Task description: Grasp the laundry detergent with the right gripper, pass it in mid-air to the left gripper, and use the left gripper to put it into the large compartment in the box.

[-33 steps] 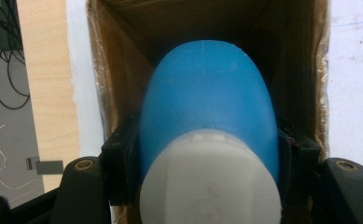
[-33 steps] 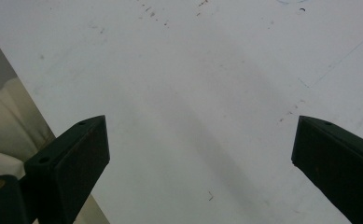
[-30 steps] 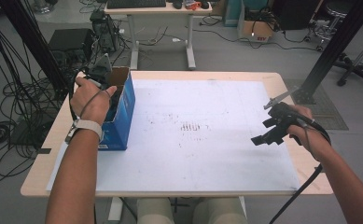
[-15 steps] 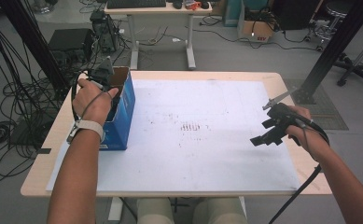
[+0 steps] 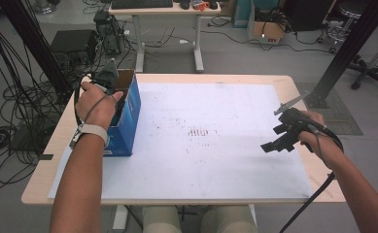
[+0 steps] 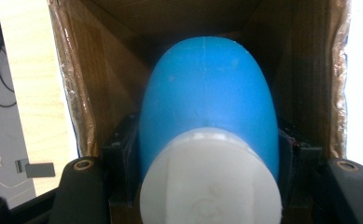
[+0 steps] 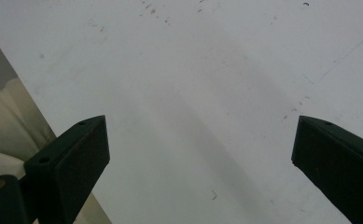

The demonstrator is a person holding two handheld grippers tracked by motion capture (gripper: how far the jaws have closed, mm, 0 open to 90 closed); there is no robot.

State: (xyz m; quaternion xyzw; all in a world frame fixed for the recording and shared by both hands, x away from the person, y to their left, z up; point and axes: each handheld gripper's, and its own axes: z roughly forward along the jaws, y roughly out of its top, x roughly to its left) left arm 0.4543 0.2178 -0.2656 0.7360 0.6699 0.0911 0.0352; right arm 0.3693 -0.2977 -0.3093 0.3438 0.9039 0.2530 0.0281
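While the left tongs [image 6: 207, 186] clamp the blue bottle [image 6: 209, 98] inside the cardboard box [image 5: 128, 104], lift straight, clear of the walls; right tongs [image 7: 200, 163] gape idle.

a light wooden table [image 5: 293, 85] carries a marked white sheet [image 5: 215, 145] and, at its left, a blue box [image 5: 128, 119].

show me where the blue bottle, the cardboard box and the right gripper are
blue bottle [image 6: 207, 88]: left gripper view, its rounded body.
cardboard box [image 5: 128, 114]: high view, its blue side wall.
right gripper [image 5: 272, 144]: high view, between its fingers.
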